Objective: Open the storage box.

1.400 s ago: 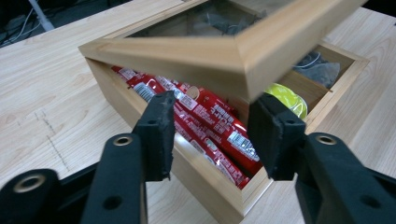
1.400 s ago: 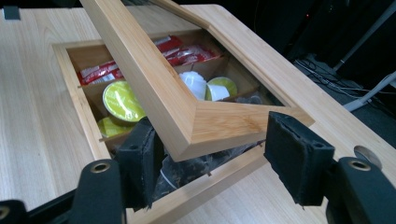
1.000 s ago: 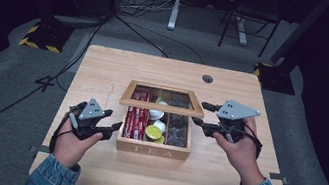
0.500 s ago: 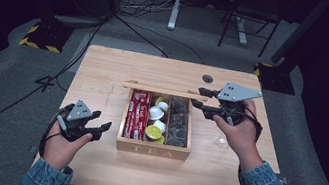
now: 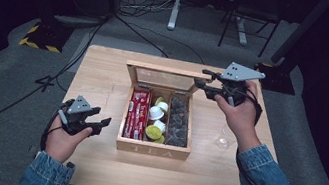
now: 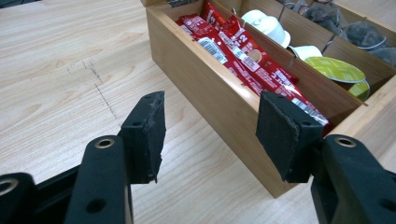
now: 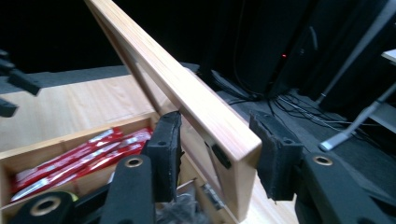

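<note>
Flanking tea box (image 5: 153, 147) — clear cup (image 5: 223, 142).

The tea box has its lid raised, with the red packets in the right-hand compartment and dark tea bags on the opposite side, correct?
Not quite. The lid of the tea box is raised, but the red packets fill the left-hand compartment and the dark tea bags the right-hand one, as the high view shows.

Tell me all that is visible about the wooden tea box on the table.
The wooden tea box is light wood with "TEA" on its front wall. It stands near the middle of the table. Its glass-paned lid is raised nearly upright; the right tongs straddle the lid's corner, and a gap shows beside one pad. Three compartments hold red packets, white and green capsules and dark tea bags.
</note>
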A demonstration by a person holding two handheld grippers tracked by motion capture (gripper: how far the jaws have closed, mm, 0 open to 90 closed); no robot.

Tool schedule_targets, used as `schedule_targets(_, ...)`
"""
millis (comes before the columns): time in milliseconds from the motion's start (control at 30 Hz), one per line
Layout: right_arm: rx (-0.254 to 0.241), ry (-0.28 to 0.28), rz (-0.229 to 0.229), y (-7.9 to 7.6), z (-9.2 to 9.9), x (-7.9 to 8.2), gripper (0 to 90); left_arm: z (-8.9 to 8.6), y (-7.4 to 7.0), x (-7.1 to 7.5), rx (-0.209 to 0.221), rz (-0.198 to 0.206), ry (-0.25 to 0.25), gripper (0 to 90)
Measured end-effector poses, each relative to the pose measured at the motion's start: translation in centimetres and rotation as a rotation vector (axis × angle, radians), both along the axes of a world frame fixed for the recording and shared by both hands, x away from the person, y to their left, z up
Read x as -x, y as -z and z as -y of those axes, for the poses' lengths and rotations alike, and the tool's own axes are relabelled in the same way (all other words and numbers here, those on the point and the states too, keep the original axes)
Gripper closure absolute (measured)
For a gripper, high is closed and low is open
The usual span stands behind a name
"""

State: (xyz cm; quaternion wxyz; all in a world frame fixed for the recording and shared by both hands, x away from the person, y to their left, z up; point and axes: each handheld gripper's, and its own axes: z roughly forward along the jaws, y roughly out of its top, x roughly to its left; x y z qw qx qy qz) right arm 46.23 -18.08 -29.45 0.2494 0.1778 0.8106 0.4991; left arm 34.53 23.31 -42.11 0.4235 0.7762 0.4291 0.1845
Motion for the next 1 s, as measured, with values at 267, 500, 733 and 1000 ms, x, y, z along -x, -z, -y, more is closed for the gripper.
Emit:
schedule_targets(267,-0.010,0.041,0.013,-0.7,-0.2,-1.9,55.7,0.2,0.5,-1.0,0.011,-0.022,0.010,42.3)
schedule_targets(500,-0.032,0.080,0.003,-1.0,-0.4,-3.7,55.7,0.3,0.7,-1.3,0.010,-0.028,0.019,41.9)
schedule_targets(733,-0.020,0.100,-0.004,-0.7,-0.9,-5.1,56.9,0.1,0.9,-1.3,0.011,-0.032,0.014,41.8)
schedule_targets(1000,-0.030,0.153,-0.013,-0.5,-1.0,-6.8,58.1,-0.2,1.0,-1.0,0.011,-0.033,0.004,41.7)
